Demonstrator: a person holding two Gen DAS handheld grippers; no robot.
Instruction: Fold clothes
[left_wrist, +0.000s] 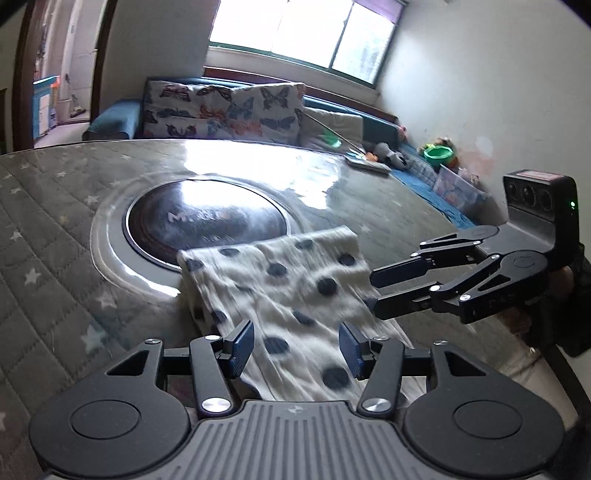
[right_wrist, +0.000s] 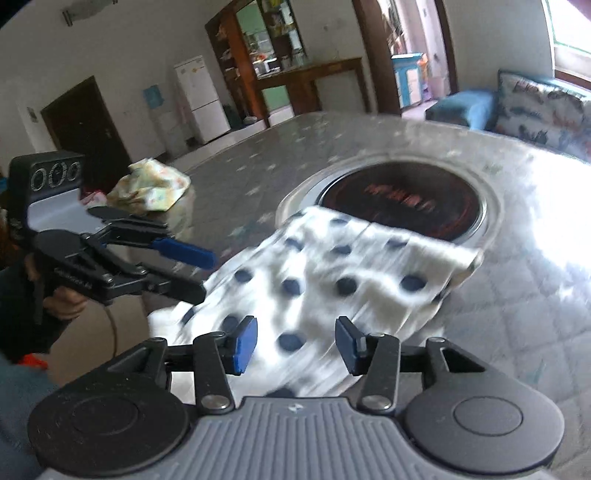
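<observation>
A white cloth with dark dots (left_wrist: 288, 288) lies folded into a long strip on the table, its far end over the rim of the dark round hob (left_wrist: 207, 218). My left gripper (left_wrist: 297, 347) hovers open over the near end of the cloth, its pads not pressing it. The right gripper (left_wrist: 375, 293) reaches in from the right, open, with its fingertips at the cloth's right edge. In the right wrist view the cloth (right_wrist: 332, 280) runs beneath my open right gripper (right_wrist: 295, 345). There the left gripper (right_wrist: 207, 275) stands open at the cloth's left edge.
The round table (left_wrist: 55, 229) has a grey quilted star cover under glossy plastic. A crumpled yellowish garment (right_wrist: 151, 188) sits at its far left. A sofa with butterfly cushions (left_wrist: 221, 107) and toys (left_wrist: 437, 153) lie beyond. A hand (right_wrist: 62, 302) holds the left gripper.
</observation>
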